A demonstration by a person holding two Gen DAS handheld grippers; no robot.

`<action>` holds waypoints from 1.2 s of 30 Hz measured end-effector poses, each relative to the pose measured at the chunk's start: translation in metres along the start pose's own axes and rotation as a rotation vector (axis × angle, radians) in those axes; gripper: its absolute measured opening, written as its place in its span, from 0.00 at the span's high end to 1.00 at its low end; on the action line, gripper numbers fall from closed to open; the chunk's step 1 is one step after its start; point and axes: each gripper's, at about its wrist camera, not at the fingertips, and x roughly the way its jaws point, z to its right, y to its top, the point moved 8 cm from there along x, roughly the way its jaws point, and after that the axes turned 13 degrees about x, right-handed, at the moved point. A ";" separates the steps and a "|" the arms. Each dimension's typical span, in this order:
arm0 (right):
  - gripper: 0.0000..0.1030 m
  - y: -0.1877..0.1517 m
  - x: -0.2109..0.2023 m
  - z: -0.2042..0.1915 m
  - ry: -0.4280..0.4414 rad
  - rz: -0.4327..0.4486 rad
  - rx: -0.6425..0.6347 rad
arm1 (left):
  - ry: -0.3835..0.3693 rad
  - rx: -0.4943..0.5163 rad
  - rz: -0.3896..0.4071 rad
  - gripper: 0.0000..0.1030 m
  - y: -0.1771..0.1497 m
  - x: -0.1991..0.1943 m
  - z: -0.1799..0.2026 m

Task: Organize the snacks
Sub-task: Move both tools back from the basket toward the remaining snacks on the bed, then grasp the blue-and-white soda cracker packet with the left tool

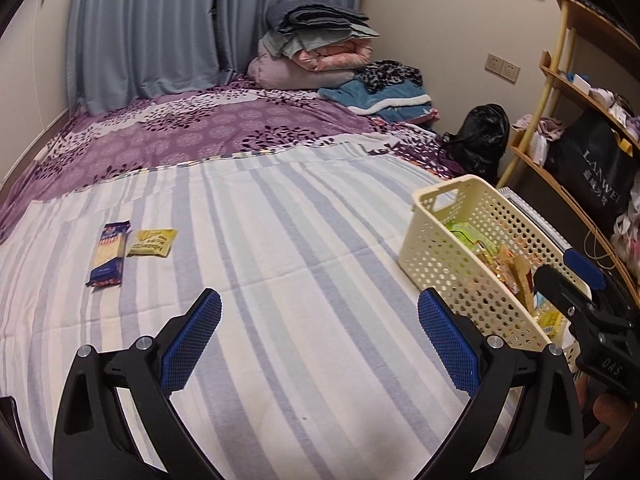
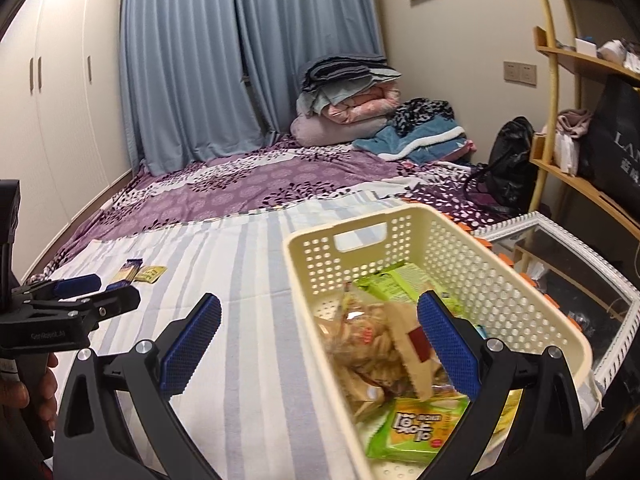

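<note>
A cream perforated basket point(image 1: 436, 248) point(image 2: 400, 224) stands on the striped bed cover at the right, holding several snack packs point(image 2: 380, 344). A blue cracker pack point(image 1: 109, 254) point(image 2: 127, 271) and a small yellow packet point(image 1: 153, 243) point(image 2: 151, 273) lie side by side on the cover at the far left. My left gripper point(image 1: 320, 344) is open and empty, low over the cover between the basket and the two packs. My right gripper point(image 2: 320, 344) is open and empty, straddling the basket's left wall just above the snacks. Each gripper shows in the other's view: the right point(image 1: 576, 280), the left point(image 2: 96, 292).
A striped sheet point(image 1: 280, 272) covers the near part of the bed, a purple quilt point(image 1: 208, 128) the far part. Folded bedding point(image 1: 312, 48) is piled by the curtain. Wooden shelves point(image 1: 580, 92), a black bag point(image 1: 480, 140) and a white-framed mirror point(image 2: 560, 264) stand right of the basket.
</note>
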 end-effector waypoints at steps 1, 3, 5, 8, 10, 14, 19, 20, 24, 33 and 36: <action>0.05 -0.002 0.001 -0.006 0.006 -0.005 -0.012 | 0.004 -0.011 -0.002 0.03 -0.002 0.000 -0.005; 0.05 -0.006 0.005 -0.019 0.020 -0.017 -0.039 | 0.012 -0.026 -0.006 0.03 -0.006 0.000 -0.013; 0.05 -0.010 0.009 -0.028 0.030 -0.028 -0.056 | 0.019 -0.041 -0.010 0.03 -0.009 0.000 -0.022; 0.05 -0.017 0.017 -0.042 0.047 -0.054 -0.076 | 0.029 -0.060 -0.015 0.03 -0.012 0.000 -0.033; 0.05 -0.023 0.022 -0.053 0.059 -0.071 -0.094 | 0.035 -0.069 -0.016 0.03 -0.014 0.000 -0.039; 0.05 -0.034 0.033 -0.072 0.083 -0.104 -0.134 | 0.047 -0.086 -0.023 0.03 -0.019 0.002 -0.053; 0.05 -0.050 0.051 -0.090 0.103 -0.157 -0.167 | 0.059 -0.108 -0.037 0.03 -0.024 0.008 -0.068; 0.05 -0.053 0.056 -0.093 0.107 -0.167 -0.172 | 0.063 -0.110 -0.040 0.03 -0.025 0.009 -0.071; 0.05 -0.064 0.066 -0.104 0.124 -0.200 -0.194 | 0.079 -0.129 -0.055 0.03 -0.031 0.016 -0.089; 0.05 -0.079 0.093 -0.124 0.150 -0.262 -0.220 | 0.158 -0.234 -0.099 0.03 -0.055 0.033 -0.165; 0.05 -0.083 0.101 -0.130 0.157 -0.278 -0.224 | 0.195 -0.275 -0.115 0.03 -0.061 0.039 -0.195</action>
